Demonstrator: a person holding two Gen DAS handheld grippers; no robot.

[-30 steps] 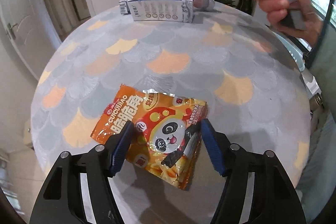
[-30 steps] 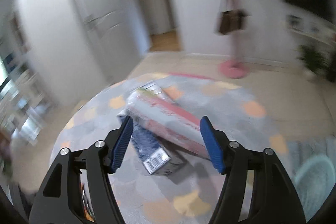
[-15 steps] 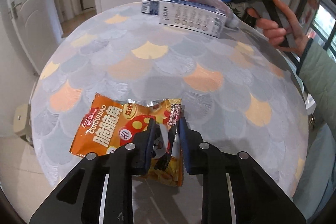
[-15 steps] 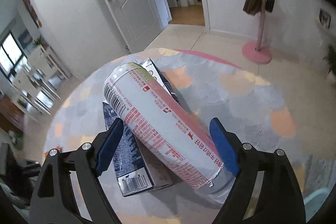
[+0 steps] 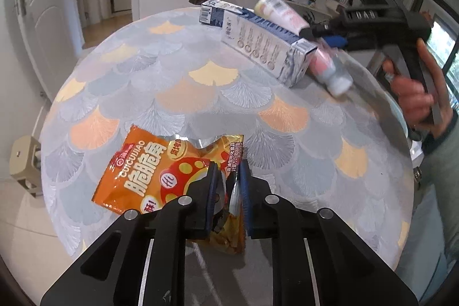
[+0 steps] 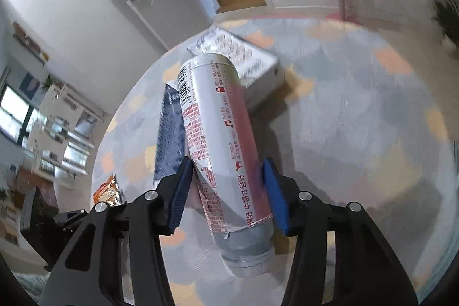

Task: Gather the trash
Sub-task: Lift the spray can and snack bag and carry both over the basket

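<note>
My left gripper [image 5: 228, 179] was closing on the orange snack bag [image 5: 172, 177]; its blue pads pinched the bag's right edge, which bunched up between them; the rest of the bag lay flat on the table [image 5: 200, 82], spread out to the left of the pads. My right gripper [image 6: 226, 185] was closing too; the bottle [image 6: 221, 139] lay between its pads, cap end toward me, and both pads looked to be touching its sides; the bottle leaned on the box [image 6: 172, 134], just left of it. In the left view, my right hand [image 5: 416, 93] held that gripper at the table's far right side.
</note>
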